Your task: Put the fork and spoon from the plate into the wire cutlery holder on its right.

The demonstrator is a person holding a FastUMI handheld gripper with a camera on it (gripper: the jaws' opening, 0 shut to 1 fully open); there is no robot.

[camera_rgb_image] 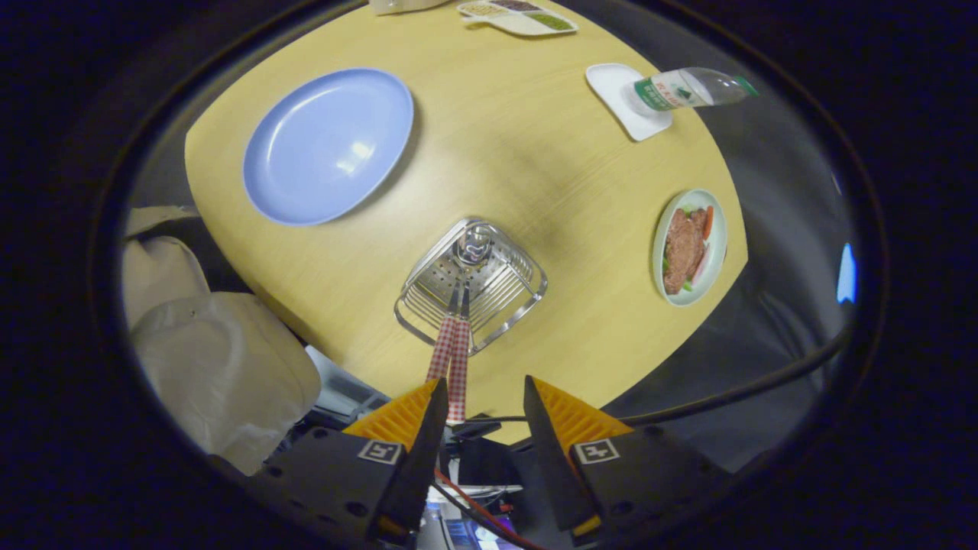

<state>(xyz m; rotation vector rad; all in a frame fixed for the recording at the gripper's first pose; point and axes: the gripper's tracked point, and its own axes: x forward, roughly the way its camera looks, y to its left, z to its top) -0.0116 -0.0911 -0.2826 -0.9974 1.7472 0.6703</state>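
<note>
Pale wood covers the desk (497, 153), and on it, just ahead of the gripper (485, 397), stands the wire holder (504, 294). Both pieces of cutlery are already in it: two handles (452, 359) with a red-and-white check pattern lean out of the basket side by side towards the fingers, and a shiny bowl that looks like the spoon (474, 246) rests on the perforated floor. The fork's head I cannot make out among the wires. The gripper hangs open above the desk, its jaws apart and holding nothing; the handle tips end close beside one finger (405, 416), and whether they touch it I cannot tell. Beyond the holder and to its other side lies the blue plate (328, 145), bare. Well apart from both, near the desk's far rim, a clear bottle (688, 89) with a green label lies tipped over a small white tray (611, 88). A dish of food (688, 248) sits by the desk's edge, and a divided tray (519, 15) lies at the far end. A dark cable (733, 393) runs below the desk, and something draped in cream cloth (221, 367) sits beside it.
</note>
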